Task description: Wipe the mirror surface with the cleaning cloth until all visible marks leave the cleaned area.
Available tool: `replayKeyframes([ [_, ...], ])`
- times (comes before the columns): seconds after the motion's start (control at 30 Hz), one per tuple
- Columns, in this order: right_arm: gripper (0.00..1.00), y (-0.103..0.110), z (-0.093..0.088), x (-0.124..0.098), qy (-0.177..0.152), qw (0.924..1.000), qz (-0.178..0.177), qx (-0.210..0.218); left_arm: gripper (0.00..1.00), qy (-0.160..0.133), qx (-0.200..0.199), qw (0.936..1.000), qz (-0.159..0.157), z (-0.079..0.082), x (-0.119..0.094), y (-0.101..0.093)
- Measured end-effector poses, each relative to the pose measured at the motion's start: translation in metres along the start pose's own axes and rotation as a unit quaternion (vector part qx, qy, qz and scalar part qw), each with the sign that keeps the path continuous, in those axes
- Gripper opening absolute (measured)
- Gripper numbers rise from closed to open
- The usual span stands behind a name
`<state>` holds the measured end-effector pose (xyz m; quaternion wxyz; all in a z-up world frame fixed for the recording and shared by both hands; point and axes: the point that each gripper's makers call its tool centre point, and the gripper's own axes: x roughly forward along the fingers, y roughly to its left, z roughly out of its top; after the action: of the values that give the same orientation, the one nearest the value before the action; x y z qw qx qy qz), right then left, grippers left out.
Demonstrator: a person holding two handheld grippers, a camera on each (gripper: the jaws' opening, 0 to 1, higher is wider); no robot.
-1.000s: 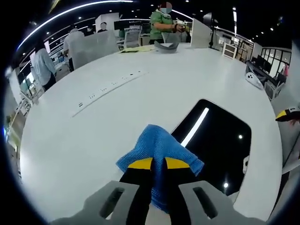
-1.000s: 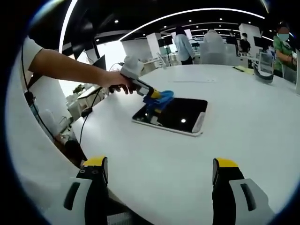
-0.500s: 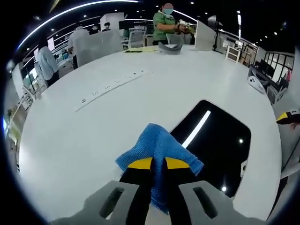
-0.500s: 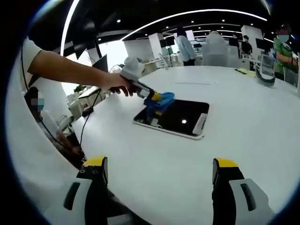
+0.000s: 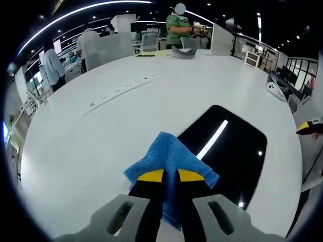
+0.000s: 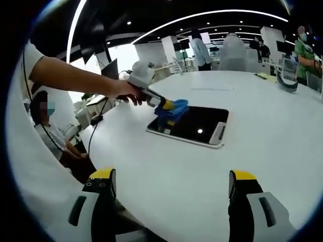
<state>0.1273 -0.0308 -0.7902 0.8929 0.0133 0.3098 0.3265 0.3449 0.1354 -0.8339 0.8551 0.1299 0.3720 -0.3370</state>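
Observation:
A blue cleaning cloth (image 5: 169,164) is pinched between the yellow-tipped jaws of my left gripper (image 5: 170,176), hanging over the near left corner of the mirror (image 5: 229,151), a dark rounded slab lying flat on the white table (image 5: 101,136). In the right gripper view the same left gripper (image 6: 164,104), held in a person's hand, holds the cloth (image 6: 170,110) on the left end of the mirror (image 6: 198,126). My right gripper (image 6: 171,182) stands open well in front of the mirror, nothing between its jaws.
A strip of sockets (image 5: 121,89) is set into the table beyond the mirror. A grey tray-like object (image 5: 181,50) sits at the far edge near a person in green (image 5: 177,27). Other people stand behind. A seated person (image 6: 48,133) is left of the table.
Both views have shifted slightly; the cloth stays gripped at the mirror's corner. In the right gripper view a seated person has come into sight at the left.

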Motion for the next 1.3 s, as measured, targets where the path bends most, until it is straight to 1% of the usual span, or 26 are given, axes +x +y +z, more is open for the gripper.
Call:
replayKeyframes([
  [0.07, 0.92, 0.0, 0.0, -0.001, -0.001, 1.0, 0.0, 0.0, 0.07, -0.001, 0.003, 1.0, 0.0, -0.001, -0.001, -0.001],
  [0.17, 0.92, 0.0, -0.001, -0.001, -0.002, 1.0, 0.0, 0.001, 0.07, -0.007, -0.012, 0.9999, 0.002, -0.003, -0.002, -0.001],
  [0.3, 0.92, -0.001, -0.001, -0.003, -0.003, 1.0, 0.0, 0.001, 0.07, -0.014, -0.014, 0.9998, 0.004, -0.005, -0.004, -0.005],
  [0.37, 0.92, -0.002, -0.001, -0.003, -0.003, 1.0, 0.0, 0.002, 0.07, -0.015, -0.018, 0.9997, 0.003, -0.006, -0.005, -0.006],
  [0.43, 0.92, -0.001, -0.001, -0.003, -0.003, 1.0, 0.0, 0.002, 0.07, -0.016, -0.012, 0.9998, 0.0, -0.008, -0.007, -0.009],
  [0.73, 0.92, -0.006, 0.007, -0.003, -0.012, 0.9999, -0.003, 0.002, 0.07, -0.015, -0.014, 0.9998, -0.003, -0.011, -0.009, -0.015],
  [1.03, 0.92, -0.004, 0.006, 0.001, -0.009, 1.0, 0.004, 0.0, 0.07, -0.019, -0.025, 0.9995, -0.002, -0.014, -0.011, -0.019],
  [1.23, 0.92, -0.005, 0.009, 0.004, -0.012, 0.9999, 0.006, -0.001, 0.07, -0.018, -0.022, 0.9995, -0.011, -0.021, -0.017, -0.028],
  [1.3, 0.92, -0.005, 0.01, 0.005, -0.013, 0.9999, 0.007, -0.001, 0.07, -0.021, -0.029, 0.9993, -0.013, -0.023, -0.018, -0.028],
])
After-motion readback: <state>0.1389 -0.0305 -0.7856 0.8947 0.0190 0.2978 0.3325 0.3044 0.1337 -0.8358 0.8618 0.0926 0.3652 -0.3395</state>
